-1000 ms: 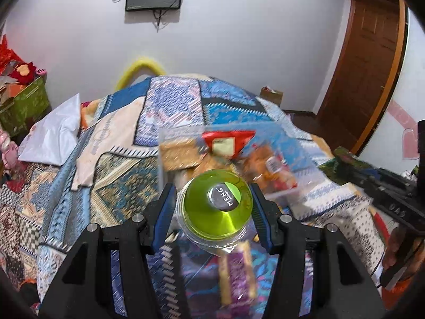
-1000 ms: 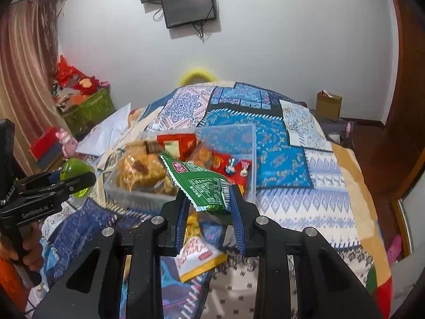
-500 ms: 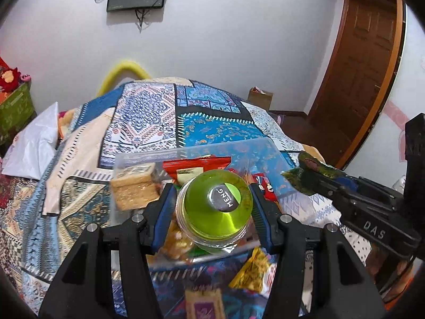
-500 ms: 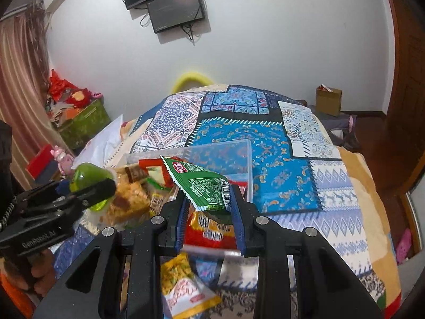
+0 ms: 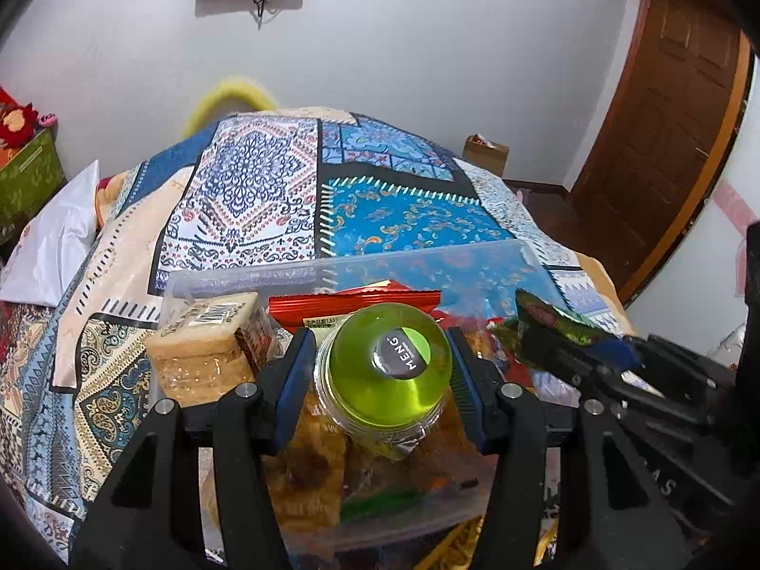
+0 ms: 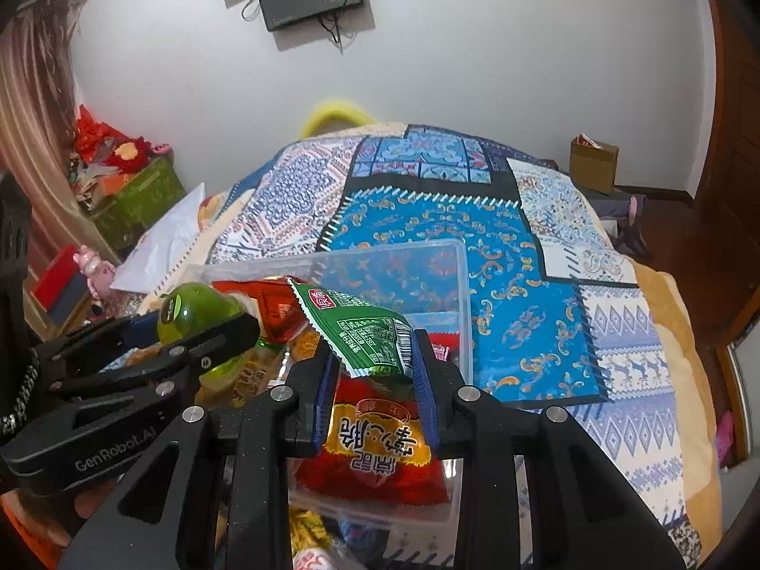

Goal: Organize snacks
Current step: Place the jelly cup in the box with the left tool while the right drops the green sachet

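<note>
Two grippers above a patchwork quilted bedspread [image 5: 266,180] | clear rectangular plastic bin [image 6: 463,294] heaped with snack packets | left gripper [image 5: 382,370] clamps round glossy green jelly cup [image 5: 387,370], lid reading "MENG", over bin | right gripper [image 6: 375,368] pinches crinkled green foil packet [image 6: 363,330] over bin

**Both grippers loaded, side by side**

The left gripper [image 5: 382,370] points steeply down, its blue pads clamped on a green jelly cup [image 5: 389,370]. Just right of it, the right gripper [image 6: 375,370] tilts down likewise, pads pinching a green snack packet [image 6: 361,327].
</note>
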